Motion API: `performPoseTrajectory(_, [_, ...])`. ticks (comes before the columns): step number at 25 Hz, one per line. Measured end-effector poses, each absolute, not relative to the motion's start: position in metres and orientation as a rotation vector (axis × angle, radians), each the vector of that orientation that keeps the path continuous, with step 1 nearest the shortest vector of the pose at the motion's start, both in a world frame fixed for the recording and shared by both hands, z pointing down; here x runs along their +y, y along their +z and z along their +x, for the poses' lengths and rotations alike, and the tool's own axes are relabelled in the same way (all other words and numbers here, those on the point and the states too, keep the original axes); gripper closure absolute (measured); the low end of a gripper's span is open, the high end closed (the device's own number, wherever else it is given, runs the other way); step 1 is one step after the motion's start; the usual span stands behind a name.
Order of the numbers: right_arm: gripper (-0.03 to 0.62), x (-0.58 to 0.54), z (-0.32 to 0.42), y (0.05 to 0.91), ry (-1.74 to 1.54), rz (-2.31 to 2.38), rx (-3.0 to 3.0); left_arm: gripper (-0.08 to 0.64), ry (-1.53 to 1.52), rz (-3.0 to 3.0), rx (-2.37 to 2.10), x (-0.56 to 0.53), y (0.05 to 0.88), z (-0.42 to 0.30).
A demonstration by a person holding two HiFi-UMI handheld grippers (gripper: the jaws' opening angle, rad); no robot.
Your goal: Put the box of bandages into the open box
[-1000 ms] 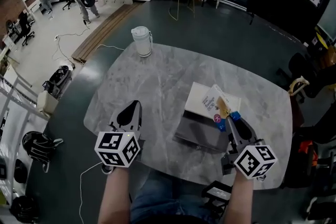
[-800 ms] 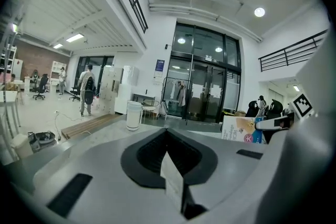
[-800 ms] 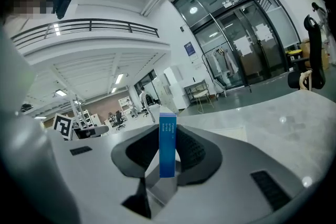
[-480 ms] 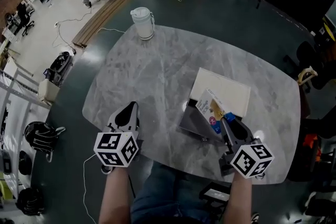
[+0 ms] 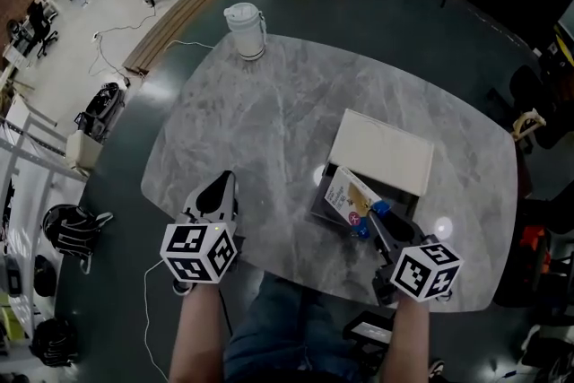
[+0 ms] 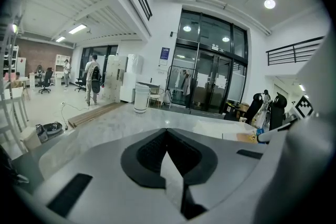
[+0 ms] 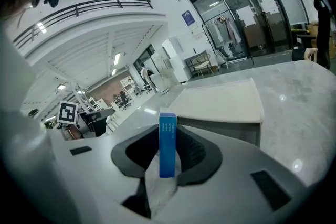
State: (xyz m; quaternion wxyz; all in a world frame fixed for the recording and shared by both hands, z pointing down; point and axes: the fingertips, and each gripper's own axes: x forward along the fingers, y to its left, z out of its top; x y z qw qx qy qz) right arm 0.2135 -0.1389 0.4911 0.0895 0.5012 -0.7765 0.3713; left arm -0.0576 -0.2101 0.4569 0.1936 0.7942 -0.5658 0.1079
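Currently: thin blue bandage box, clamped edgewise in right gripper over open grey white-lidded box, ready for lowering; left gripper jaws together, empty, idle.

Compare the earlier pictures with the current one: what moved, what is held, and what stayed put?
The right gripper, clamped on the box of bandages throughout, has carried it down and nearer the person, from over the white lid of the open box to over its dark inside. Nothing was let go. The left gripper stays shut and empty; the white jug has not moved.
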Motion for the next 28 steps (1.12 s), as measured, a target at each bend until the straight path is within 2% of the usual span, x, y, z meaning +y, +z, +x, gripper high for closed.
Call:
performPoseTrajectory(14, [0.48,-0.147,0.21,0.529,1.425,1.362,-2.1,0.549,0.289,2.218,-1.569,-0.234,0.463,-0.056])
performPoseTrajectory(28, [0.449,-0.164,0.227,0.552,1.416,1.399,-1.943,0.549,0.277,2.262,-1.558,-0.264,0.454,-0.05])
